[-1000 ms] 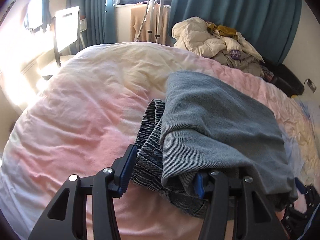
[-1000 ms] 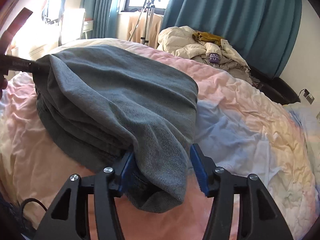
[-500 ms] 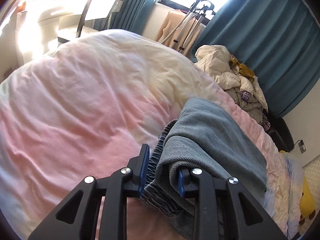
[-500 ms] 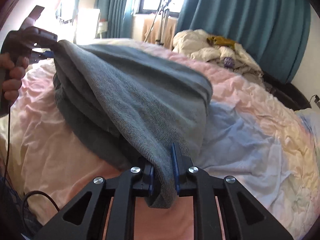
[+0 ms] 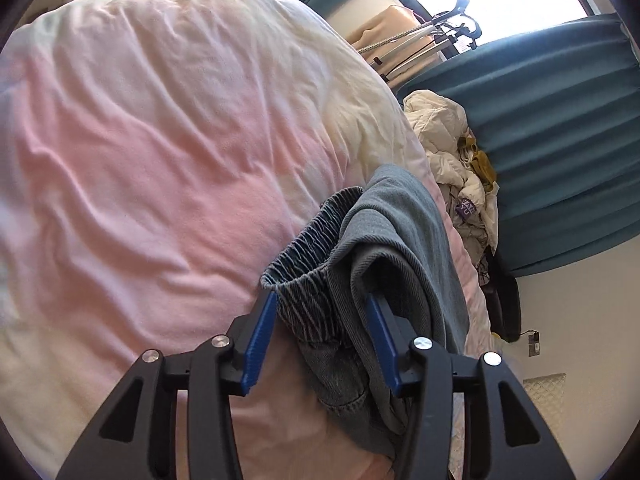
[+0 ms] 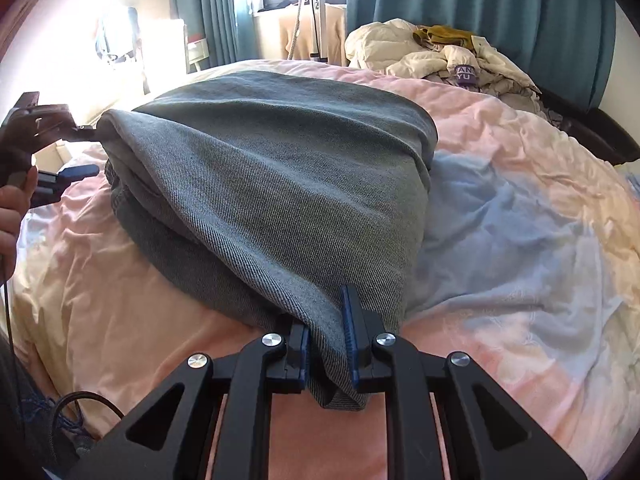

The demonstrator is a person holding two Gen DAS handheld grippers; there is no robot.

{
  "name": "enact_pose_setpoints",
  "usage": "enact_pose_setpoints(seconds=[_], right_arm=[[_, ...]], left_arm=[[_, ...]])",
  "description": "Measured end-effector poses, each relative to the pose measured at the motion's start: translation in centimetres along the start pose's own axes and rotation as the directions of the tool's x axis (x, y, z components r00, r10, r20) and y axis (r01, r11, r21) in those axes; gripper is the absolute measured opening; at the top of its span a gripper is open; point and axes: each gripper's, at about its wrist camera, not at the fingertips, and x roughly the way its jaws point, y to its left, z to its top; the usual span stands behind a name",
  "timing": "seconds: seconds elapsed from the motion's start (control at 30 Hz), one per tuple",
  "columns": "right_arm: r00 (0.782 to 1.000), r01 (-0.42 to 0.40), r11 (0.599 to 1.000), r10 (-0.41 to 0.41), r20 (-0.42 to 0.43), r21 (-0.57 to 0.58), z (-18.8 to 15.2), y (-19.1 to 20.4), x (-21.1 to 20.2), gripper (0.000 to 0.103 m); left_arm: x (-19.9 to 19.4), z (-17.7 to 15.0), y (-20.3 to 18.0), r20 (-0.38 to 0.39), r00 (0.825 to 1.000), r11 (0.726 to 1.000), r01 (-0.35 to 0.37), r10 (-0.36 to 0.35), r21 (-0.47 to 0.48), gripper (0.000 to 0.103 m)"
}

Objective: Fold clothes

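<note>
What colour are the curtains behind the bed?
Teal blue curtains, plain with no pattern; they show best in the right wrist view.

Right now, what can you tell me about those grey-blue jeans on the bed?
The grey-blue denim jeans are folded into a thick bundle lying on the pink crumpled duvet. The cloth shows a fine diagonal weave. A gathered, striped elastic waistband sticks out at one end, between the open left tongs. The right tongs are pinched shut on the opposite edge.
</note>
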Motion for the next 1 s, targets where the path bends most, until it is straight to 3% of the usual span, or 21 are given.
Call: enact_pose_setpoints(seconds=[0.13, 0.2, 0.4, 0.63, 0.8, 1.0], right_arm=[[1.0, -0.014, 1.0, 0.014, -0.004, 0.028, -0.1, -0.2, -0.4, 0.015], [1.0, -0.025, 0.999, 0.025, -0.005, 0.048, -0.2, -0.2, -0.6, 0.016], [0.998, -0.066, 0.993, 0.067, -0.001, 0.096, -0.1, -0.7, -0.6, 0.017], [0.996, -0.092, 0.988, 0.092, 0.003, 0.126, -0.2, -0.9, -0.7, 0.017], [0.996, -0.087, 0.989, 0.088, -0.001, 0.121, -0.2, -0.7, -0.6, 0.017], [0.996, -0.084, 0.99, 0.085, -0.003, 0.113, -0.2, -0.4, -0.6, 0.017]], left_arm=[[1.6, -1.6, 1.1, -0.098, 0.99, 0.988, 0.093, -0.106, -0.123, 0.057], [2.8, -2.4, 1.9, -0.131, 0.984, 0.976, 0.096, -0.122, -0.194, 0.06], [4.6, -3.1, 3.0, -0.096, 0.972, 0.927, 0.173, -0.216, -0.333, 0.061], [4.5, -3.5, 4.0, 0.02, 0.946, 0.862, 0.303, -0.323, -0.405, 0.061], [5.0, -3.2, 4.0, 0.037, 0.928, 0.842, 0.352, -0.37, -0.408, 0.061], [4.7, -2.7, 3.7, 0.056, 0.917, 0.847, 0.387, -0.395, -0.365, 0.062]])
